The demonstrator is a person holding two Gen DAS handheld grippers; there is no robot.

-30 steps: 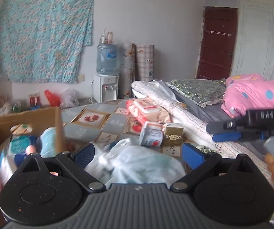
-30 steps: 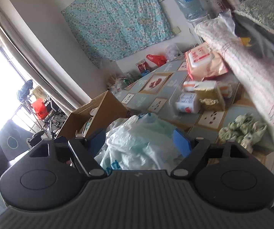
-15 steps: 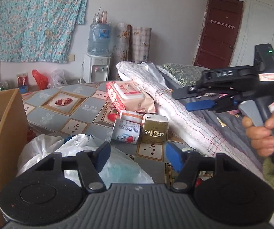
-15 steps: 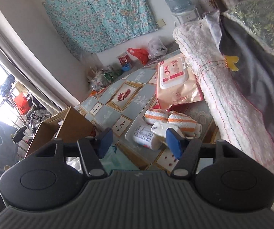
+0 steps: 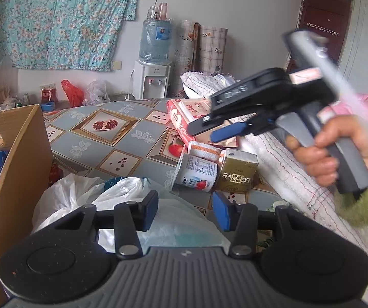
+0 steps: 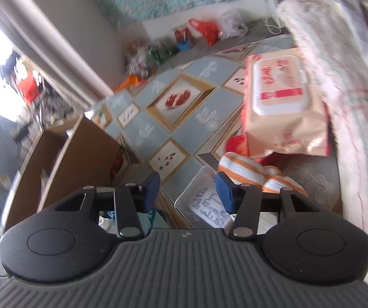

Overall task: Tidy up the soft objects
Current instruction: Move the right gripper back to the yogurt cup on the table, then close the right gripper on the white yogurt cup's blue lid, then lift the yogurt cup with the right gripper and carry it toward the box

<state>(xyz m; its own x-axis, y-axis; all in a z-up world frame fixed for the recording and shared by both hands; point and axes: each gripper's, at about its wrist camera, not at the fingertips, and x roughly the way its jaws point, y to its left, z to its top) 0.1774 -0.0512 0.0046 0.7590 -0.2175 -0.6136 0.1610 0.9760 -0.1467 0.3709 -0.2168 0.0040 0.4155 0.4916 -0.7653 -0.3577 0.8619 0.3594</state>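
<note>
Both hand-held grippers — left (image 5: pixel 185 206), right (image 6: pixel 187 188) — gape empty; the right, dropping toward the striped cloth (image 6: pixel 254 173), might knock the yogurt cup (image 6: pixel 204 202).

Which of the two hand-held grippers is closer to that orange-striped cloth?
The right. The right hand-held gripper hovers open just above the orange-striped cloth, its fingers pointing at it. The left hand-held gripper hangs open farther back, over the plastic bag.

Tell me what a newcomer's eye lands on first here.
The right gripper, held in a hand, looms over the patterned table, jaws open and empty. Below it lie a pink wipes pack, an orange-striped cloth and a tipped yogurt cup. A cardboard box stands left.
</note>
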